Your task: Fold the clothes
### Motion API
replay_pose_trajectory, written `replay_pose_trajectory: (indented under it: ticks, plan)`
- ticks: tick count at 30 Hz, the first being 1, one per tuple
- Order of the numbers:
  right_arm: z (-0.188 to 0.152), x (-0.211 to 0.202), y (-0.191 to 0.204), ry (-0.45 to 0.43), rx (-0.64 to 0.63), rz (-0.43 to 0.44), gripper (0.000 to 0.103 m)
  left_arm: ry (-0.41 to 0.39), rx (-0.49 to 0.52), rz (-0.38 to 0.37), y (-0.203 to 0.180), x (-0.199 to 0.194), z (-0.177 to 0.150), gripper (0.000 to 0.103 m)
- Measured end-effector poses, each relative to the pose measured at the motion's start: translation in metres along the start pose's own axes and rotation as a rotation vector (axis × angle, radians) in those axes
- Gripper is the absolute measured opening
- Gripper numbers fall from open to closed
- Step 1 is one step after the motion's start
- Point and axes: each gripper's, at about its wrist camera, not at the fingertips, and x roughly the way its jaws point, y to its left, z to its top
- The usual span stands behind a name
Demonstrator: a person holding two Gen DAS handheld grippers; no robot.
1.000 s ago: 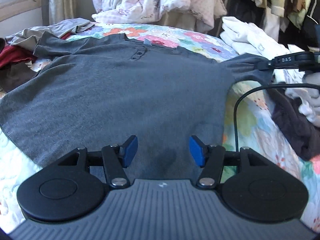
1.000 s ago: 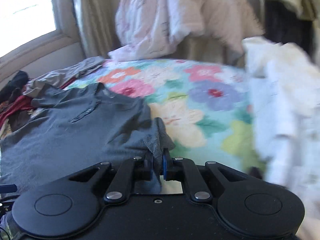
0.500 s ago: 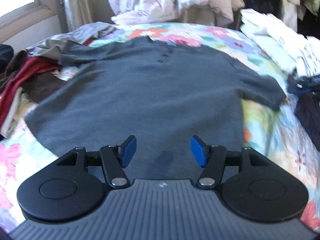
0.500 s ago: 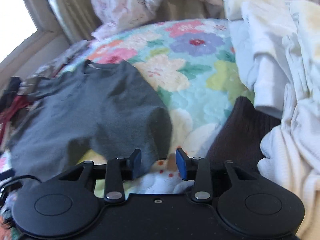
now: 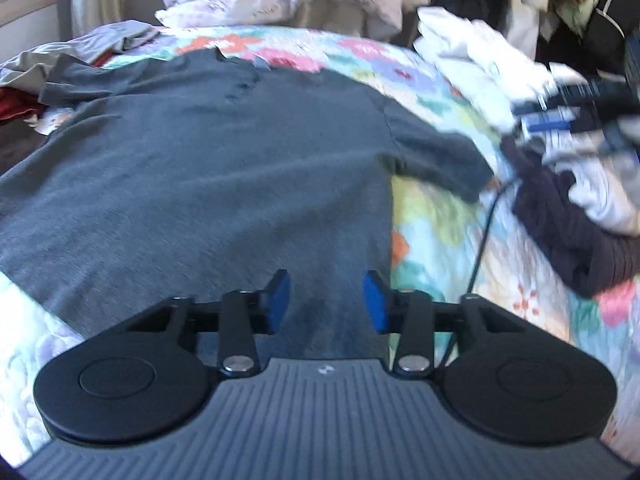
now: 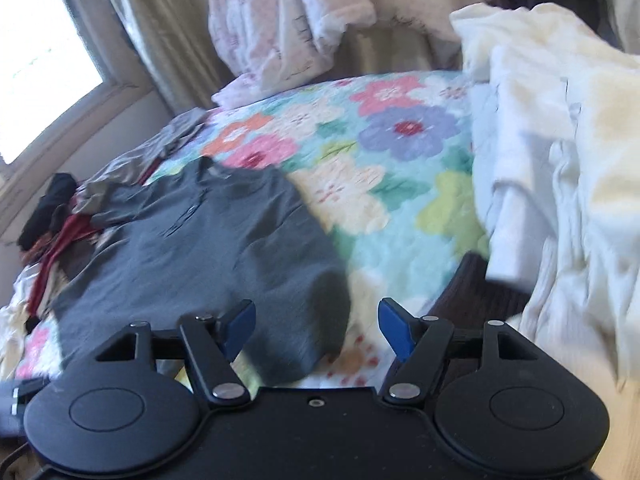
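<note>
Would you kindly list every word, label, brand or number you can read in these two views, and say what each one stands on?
No text can be read in either view.
Left gripper body: a small pale mark, too small to read.
Right gripper, seen from the left wrist: too blurred to read any lettering.
Grey shirt: no print visible.
Floral quilt: flowers only, no words.

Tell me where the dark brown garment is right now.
The dark brown garment lies on the floral quilt at the left wrist view's right side, between the grey shirt sleeve and the white clothes pile.
</note>
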Motion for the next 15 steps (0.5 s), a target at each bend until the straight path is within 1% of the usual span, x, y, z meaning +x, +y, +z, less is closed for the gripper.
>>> replay_pose_trajectory:
  ticks: [2,3,5,6,7,8,10,11,12,14,15]
  plan:
    - [0.009,0.005,-0.003,-0.013,0.015,-0.004,0.073,0.016,0.014,0.002,-0.004,0.008,-0.004,0.037]
    - [0.011,0.009,-0.004,-0.012,0.029,0.002,0.073,0.034,0.010,0.000,-0.007,0.012,-0.006,0.041]
    - [0.013,0.018,-0.003,0.004,0.051,0.001,0.073,0.069,-0.005,-0.001,-0.011,0.018,-0.010,0.046]
    - [0.010,0.024,-0.001,0.026,0.060,-0.017,0.073,0.068,-0.013,-0.007,-0.013,0.018,-0.013,0.054]
    - [0.008,0.029,0.001,0.047,0.068,-0.036,0.073,0.063,-0.009,-0.005,-0.016,0.018,-0.015,0.058]
    - [0.006,0.033,0.003,0.061,0.071,-0.036,0.073,0.067,0.016,0.013,-0.019,0.020,-0.016,0.062]
    - [-0.001,0.041,0.005,0.079,0.083,-0.007,0.073,0.076,0.068,0.049,-0.026,0.025,-0.018,0.063]
    - [-0.004,0.044,0.004,0.086,0.092,-0.002,0.074,0.080,0.093,0.067,-0.029,0.027,-0.019,0.067]
    - [-0.006,0.049,0.004,0.092,0.100,-0.014,0.074,0.077,0.109,0.074,-0.032,0.028,-0.020,0.074]
    - [-0.010,0.059,0.002,0.099,0.112,-0.042,0.075,0.079,0.148,0.087,-0.039,0.031,-0.022,0.083]
    - [-0.012,0.064,0.001,0.103,0.115,-0.057,0.079,0.077,0.178,0.101,-0.043,0.033,-0.023,0.083]
